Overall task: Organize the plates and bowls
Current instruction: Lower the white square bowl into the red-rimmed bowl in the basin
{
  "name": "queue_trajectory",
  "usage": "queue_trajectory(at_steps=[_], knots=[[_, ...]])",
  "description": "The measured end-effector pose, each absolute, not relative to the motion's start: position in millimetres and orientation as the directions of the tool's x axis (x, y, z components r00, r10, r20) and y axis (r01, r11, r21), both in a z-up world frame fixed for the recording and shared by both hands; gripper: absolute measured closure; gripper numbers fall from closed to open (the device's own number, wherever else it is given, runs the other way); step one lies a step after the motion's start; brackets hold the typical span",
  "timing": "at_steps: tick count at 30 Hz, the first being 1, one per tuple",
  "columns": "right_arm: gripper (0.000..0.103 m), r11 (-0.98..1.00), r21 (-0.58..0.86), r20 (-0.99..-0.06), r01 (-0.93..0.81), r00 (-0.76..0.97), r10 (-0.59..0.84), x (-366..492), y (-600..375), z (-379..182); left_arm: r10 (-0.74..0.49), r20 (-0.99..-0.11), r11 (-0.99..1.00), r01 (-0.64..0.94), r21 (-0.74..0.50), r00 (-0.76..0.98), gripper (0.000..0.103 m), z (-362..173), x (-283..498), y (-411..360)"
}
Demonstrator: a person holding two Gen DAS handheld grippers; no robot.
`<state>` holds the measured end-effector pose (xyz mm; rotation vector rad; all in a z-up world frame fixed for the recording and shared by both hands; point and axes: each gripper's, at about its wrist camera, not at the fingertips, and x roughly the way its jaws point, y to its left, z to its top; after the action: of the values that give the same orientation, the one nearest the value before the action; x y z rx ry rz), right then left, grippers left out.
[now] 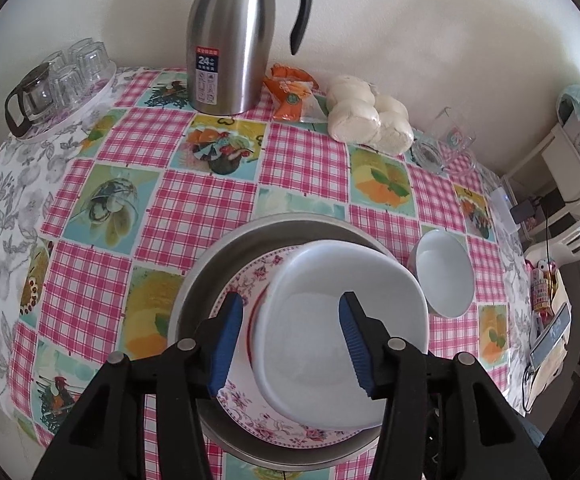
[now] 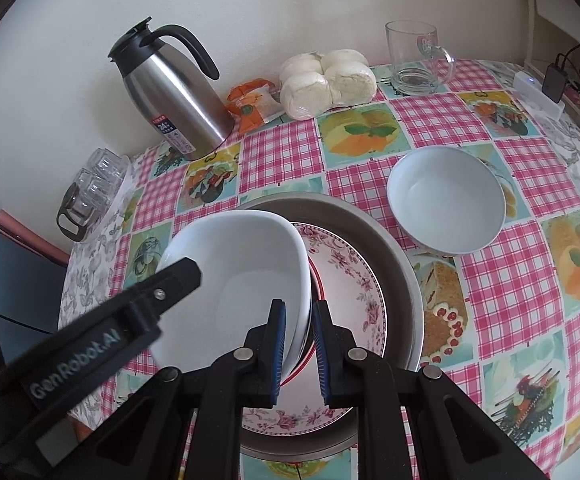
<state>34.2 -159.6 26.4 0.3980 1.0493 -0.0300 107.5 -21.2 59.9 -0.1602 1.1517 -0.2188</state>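
Right gripper (image 2: 298, 350) pinches the square bowl's (image 2: 234, 276) rim; left gripper (image 1: 290, 344) straddles it, apparently slack. Released crookedly, it could slide off the floral plate (image 2: 354, 280).

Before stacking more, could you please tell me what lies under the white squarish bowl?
Under the white squarish bowl lies a pink floral plate, inside a round metal pan. The plate's centre and the pan's bottom are covered, so anything else there cannot be seen.
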Motion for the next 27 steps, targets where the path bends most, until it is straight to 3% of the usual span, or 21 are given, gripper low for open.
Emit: queue_trajectory(at_steps=[25, 27], knots=[[0.086, 0.928, 0.313, -0.831, 0.200, 0.531, 0.165, 29.6, -160.6, 36.2, -0.228, -0.905, 0.971, 0.019, -0.238, 0.359, 0.052, 44.4, 114.3, -7.1], [0.082, 0.928, 0.311, -0.828, 0.207, 0.539, 0.157, 28.9, -162.5, 38.6, -0.227, -0.904, 0.972, 0.018, -0.236, 0.364, 0.049, 46.8, 114.0, -6.5]])
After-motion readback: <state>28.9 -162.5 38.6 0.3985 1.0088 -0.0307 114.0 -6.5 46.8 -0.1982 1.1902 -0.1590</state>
